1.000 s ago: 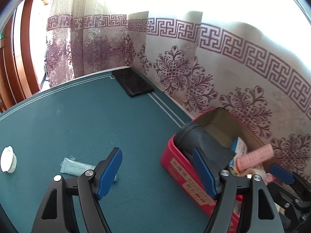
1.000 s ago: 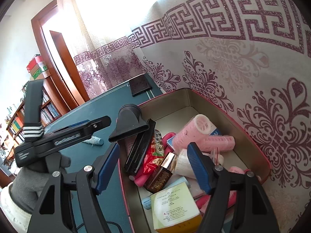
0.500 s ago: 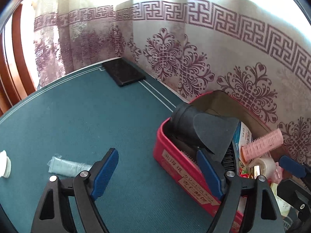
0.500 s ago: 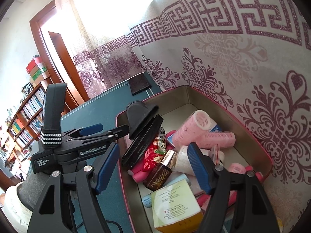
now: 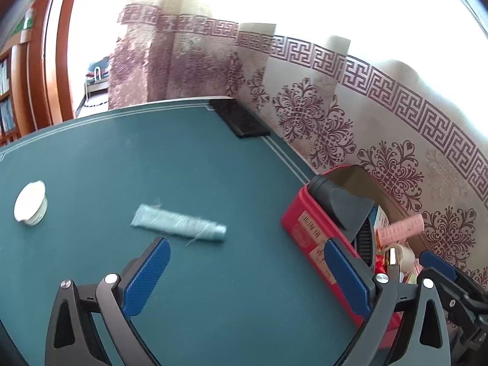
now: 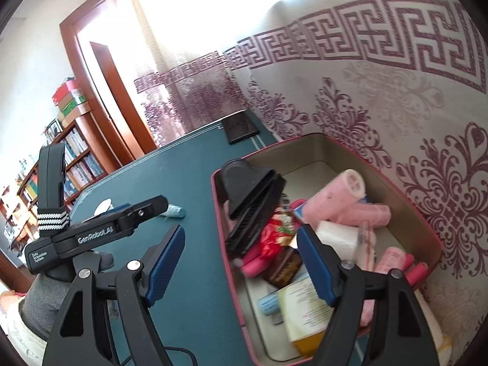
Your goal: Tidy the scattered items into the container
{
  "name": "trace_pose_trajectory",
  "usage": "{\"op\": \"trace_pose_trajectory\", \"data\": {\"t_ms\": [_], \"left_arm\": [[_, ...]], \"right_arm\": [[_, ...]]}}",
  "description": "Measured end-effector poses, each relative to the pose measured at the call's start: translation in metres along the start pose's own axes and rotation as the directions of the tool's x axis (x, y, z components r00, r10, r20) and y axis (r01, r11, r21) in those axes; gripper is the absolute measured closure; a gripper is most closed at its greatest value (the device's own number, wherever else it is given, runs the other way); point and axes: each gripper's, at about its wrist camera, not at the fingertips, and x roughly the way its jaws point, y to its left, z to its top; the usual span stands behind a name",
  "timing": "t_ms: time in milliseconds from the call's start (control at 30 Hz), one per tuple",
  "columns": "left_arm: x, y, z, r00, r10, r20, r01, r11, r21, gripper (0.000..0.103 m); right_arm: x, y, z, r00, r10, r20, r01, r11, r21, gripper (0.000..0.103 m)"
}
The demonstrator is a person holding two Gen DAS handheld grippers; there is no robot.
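Hovering over the green surface (image 5: 91,158), the left tool (image 5: 244,271) has just been opening and gapes empty, a pale tube (image 5: 178,223) lying beyond it. The right tool (image 6: 241,262), jaws apart and empty, hangs above the red container (image 6: 427,238), where the black dryer nozzle (image 6: 253,189) rests.

Pale curtain (image 6: 381,97) with maroon key-pattern border, bright backlit window, wooden door frame (image 6: 100,97), bookshelf (image 6: 76,158), green table (image 5: 128,158)
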Motion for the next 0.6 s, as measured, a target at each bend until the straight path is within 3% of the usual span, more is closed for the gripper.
{"op": "trace_pose_trajectory", "data": {"t_ms": [300, 600], "left_arm": [[-0.026, 0.065, -0.024, 0.998, 0.059, -0.029, -0.062, 0.989, -0.137, 0.001], [-0.050, 0.113, -0.048, 0.993, 0.108, -0.042, -0.114, 0.975, -0.192, 0.001]], "right_arm": [[0.006, 0.036, -0.008, 0.998, 0.050, -0.031, -0.052, 0.997, -0.057, 0.023], [0.021, 0.071, -0.021, 0.991, 0.088, -0.100, -0.098, 0.990, -0.100, 0.023]]}}
